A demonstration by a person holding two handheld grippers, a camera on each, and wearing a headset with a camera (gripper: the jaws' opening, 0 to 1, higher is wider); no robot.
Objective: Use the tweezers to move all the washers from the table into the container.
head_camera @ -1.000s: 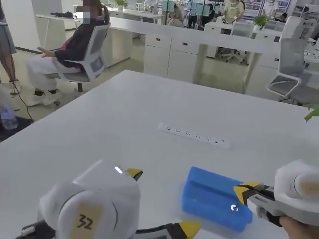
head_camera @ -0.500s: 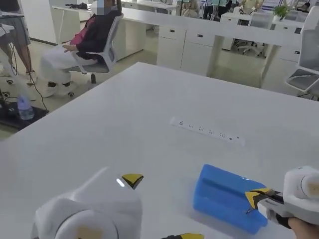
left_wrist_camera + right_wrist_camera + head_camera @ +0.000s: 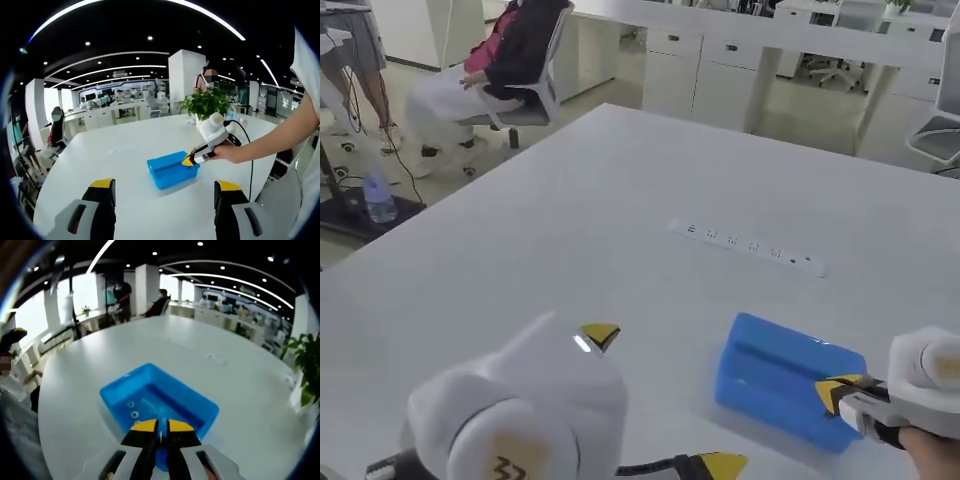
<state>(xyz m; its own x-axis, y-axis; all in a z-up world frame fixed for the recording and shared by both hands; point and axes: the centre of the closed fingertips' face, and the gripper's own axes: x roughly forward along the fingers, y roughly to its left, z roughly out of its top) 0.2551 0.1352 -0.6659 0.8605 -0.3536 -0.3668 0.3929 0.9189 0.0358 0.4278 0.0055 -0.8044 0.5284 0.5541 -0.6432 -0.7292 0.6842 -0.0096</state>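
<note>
Washers [image 3: 131,404]: two small rings lie on the floor of the blue container [image 3: 130,380], toward its 9 o'clock side in the right gripper view, close together, touching or not unclear. Container [image 3: 775,370] sits on the white bench [image 3: 570,220] at about 4 o'clock in the head view, with a white power strip [image 3: 748,247] beyond it at 12 o'clock, well apart. Right hand-held gripper [image 3: 840,388] is at the container's 4 o'clock corner, yellow tips over the rim. In its own view the right hand-held gripper [image 3: 160,426] has its jaws drawn almost together on a thin dark sliver, which reads as the tweezers [image 3: 160,432]. Tweezer tips are too small to make out, so whether they carry anything is unclear. Left hand-held gripper [image 3: 165,186] has jaws spread wide with nothing between them, pointed at the container [image 3: 167,167] at 12 o'clock. The other gripper [image 3: 189,160] touches its 3 o'clock edge there. In the head view the left hand-held gripper [image 3: 660,400] sits at 7 o'clock, just beside the container. Seated person [image 3: 490,70] at 11 o'clock, off the bench. Potted plant [image 3: 202,102] behind the container in the left gripper view.
</note>
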